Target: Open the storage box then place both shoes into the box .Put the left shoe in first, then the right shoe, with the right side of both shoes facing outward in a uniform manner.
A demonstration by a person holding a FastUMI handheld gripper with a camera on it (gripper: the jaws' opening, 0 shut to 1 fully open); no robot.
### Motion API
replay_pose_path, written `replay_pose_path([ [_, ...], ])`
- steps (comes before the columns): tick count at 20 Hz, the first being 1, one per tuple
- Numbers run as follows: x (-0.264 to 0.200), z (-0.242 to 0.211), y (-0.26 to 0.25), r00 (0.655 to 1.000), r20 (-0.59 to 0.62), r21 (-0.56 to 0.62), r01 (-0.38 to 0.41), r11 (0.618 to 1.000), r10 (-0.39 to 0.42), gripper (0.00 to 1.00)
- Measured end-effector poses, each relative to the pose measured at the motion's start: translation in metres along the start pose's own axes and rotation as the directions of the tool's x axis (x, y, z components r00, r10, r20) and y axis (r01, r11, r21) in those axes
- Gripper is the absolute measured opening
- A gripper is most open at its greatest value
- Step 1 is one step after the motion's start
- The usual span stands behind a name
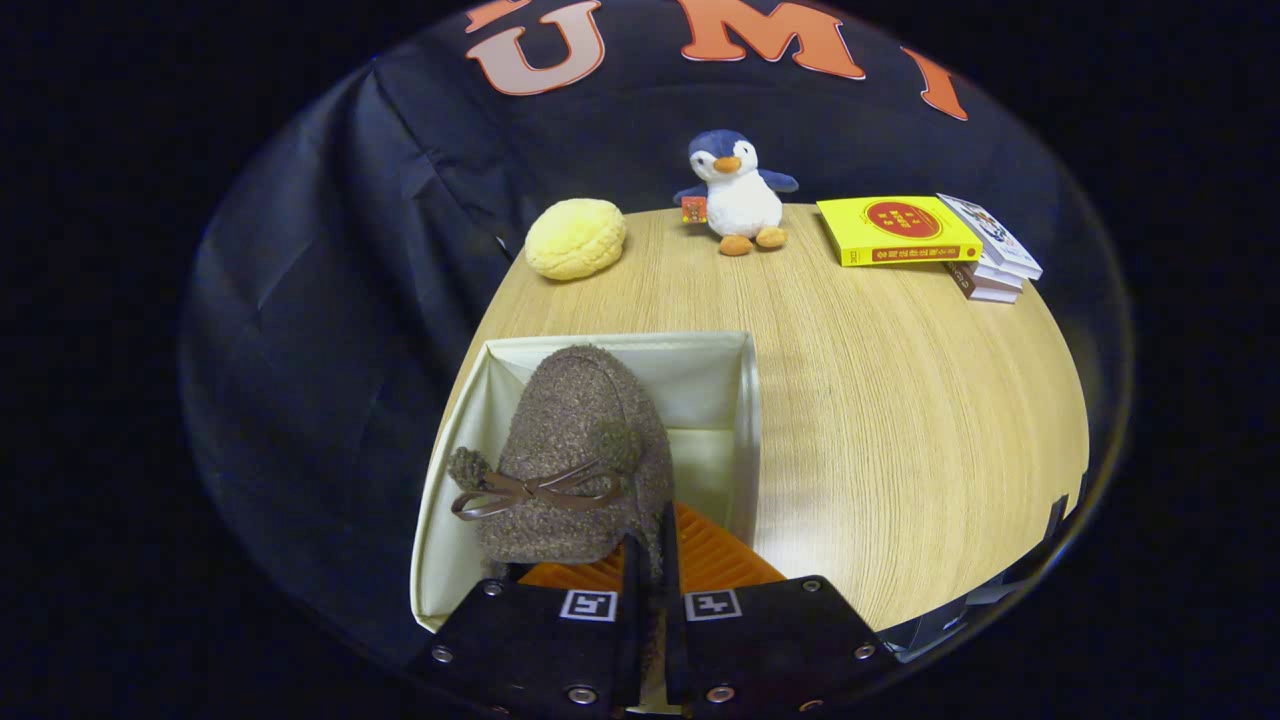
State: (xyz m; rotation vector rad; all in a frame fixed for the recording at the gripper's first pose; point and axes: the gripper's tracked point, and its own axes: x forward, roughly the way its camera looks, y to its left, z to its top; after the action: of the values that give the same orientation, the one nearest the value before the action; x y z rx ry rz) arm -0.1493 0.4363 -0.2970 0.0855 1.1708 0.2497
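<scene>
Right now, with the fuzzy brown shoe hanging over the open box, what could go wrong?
The claw pinches only the heel edge of the fuzzy brown bow-tied shoe, so it might slip and land askew. The shoe hangs near the left wall of the cream fabric storage box and could catch there.

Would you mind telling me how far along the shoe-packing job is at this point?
The storage box is already open. In hand: the gripper is shut on the brown fuzzy shoe, holding it over the box interior. I cannot tell which shoe this is, or whether another already lies beneath it. Left: releasing this shoe, and the other shoe if it is not yet in.
</scene>
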Motion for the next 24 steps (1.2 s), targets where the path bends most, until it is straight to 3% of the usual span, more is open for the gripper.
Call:
replay_pose_path([
  [4, -0.011, -0.001, 0.001, 0.999, 0.004, 0.014, -0.054, 0.998, 0.054, 0.22],
  [5, -0.016, 0.004, -0.001, 0.998, 0.020, 0.014, -0.064, 0.998, 0.064, 0.30],
  [12, -0.066, 0.057, -0.049, 0.974, 0.208, -0.023, -0.089, 0.996, 0.091, 0.56],
  [19, -0.131, 0.112, -0.131, 0.902, 0.429, -0.061, -0.017, 0.998, 0.042, 0.77],
  [24, -0.192, 0.148, -0.199, 0.803, 0.595, -0.061, 0.054, 0.997, -0.007, 0.87],
])
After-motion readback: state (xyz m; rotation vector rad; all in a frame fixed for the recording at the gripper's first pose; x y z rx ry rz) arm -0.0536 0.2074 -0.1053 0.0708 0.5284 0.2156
